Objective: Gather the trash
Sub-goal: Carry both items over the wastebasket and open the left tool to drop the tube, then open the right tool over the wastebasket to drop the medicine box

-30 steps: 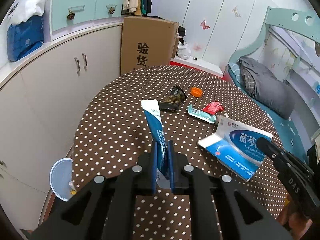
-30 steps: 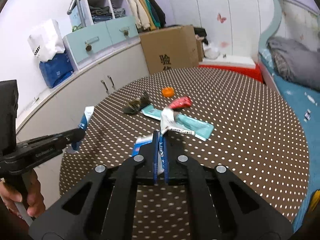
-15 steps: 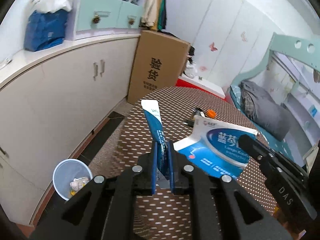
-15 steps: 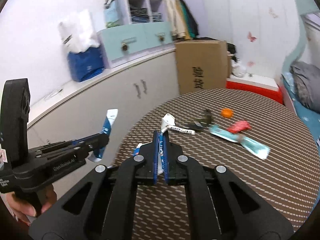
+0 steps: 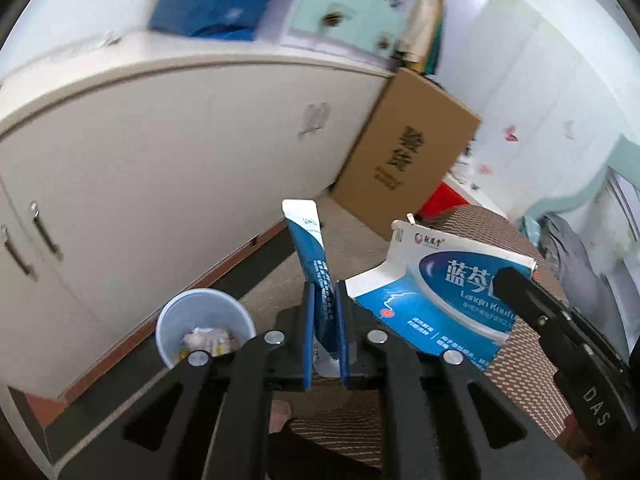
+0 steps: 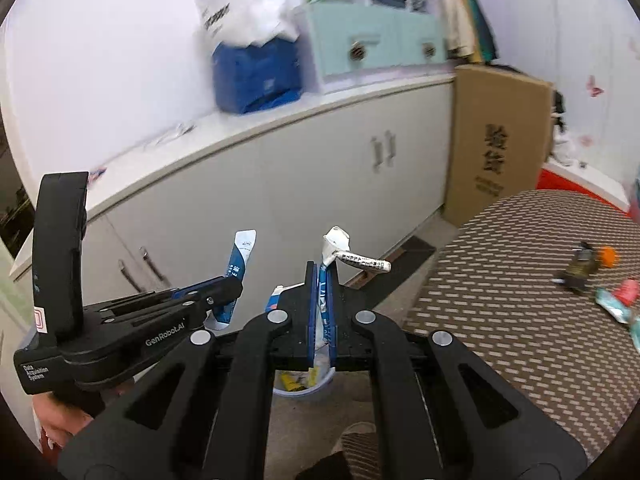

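Observation:
My left gripper (image 5: 324, 292) is shut on a blue and white wrapper (image 5: 308, 240) that stands up between its pads. My right gripper (image 6: 322, 276) is shut on a flattened blue and white medicine box (image 5: 440, 292); its crumpled white end (image 6: 340, 246) sticks up. Both are held off the table's left edge, above the floor. A pale blue waste bin (image 5: 204, 326) with trash inside stands on the floor, below and left of the left gripper; in the right wrist view it (image 6: 302, 384) sits under the right fingers. More trash (image 6: 600, 280) lies on the table.
The brown dotted round table (image 6: 520, 300) is to the right. White cabinets (image 5: 160, 160) run along the left, with a tall cardboard box (image 5: 408, 160) beyond them. A bed (image 5: 580, 248) lies at the far right. A foot shows on the floor (image 6: 356, 436).
Both grippers swung left, off the table and toward the cabinets, carrying their items. The waste bin has come closer, now just under the grippers. The view is motion-blurred.

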### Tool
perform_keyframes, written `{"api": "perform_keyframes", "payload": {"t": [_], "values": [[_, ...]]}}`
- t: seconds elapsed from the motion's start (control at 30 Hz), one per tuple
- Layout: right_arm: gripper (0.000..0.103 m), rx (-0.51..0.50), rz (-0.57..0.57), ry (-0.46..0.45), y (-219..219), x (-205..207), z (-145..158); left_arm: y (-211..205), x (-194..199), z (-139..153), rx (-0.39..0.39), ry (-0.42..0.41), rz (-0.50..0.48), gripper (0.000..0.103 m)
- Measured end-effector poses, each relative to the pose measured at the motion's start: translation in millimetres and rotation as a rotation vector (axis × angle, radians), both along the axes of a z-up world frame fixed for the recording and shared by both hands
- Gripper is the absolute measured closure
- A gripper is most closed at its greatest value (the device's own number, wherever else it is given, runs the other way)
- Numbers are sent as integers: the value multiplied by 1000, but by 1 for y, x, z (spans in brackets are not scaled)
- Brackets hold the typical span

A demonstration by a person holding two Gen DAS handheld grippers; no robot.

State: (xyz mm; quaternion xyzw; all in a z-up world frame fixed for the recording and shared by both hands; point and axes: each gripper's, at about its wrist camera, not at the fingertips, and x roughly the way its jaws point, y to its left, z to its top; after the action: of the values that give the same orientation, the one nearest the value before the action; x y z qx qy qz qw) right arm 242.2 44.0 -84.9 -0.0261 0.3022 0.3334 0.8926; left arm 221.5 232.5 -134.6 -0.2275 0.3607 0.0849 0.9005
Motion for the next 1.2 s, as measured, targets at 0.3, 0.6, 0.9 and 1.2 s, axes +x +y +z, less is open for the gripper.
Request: {"api": "perform_keyframes", "payload": {"t": [0.3,0.6,0.9,1.2], "values": [[98,-70,48,61,70,22,-49,70,23,-53,-64,123,68,93],[98,-114,57,125,98,38,-86,103,43,-99,-62,252,120,52],[98,-142,64,133,107,40,-97,101,39,-102,-32,264,111,50],[98,-135,72,126,119,38,-97,108,25,-96,3,254,151,50]]}}
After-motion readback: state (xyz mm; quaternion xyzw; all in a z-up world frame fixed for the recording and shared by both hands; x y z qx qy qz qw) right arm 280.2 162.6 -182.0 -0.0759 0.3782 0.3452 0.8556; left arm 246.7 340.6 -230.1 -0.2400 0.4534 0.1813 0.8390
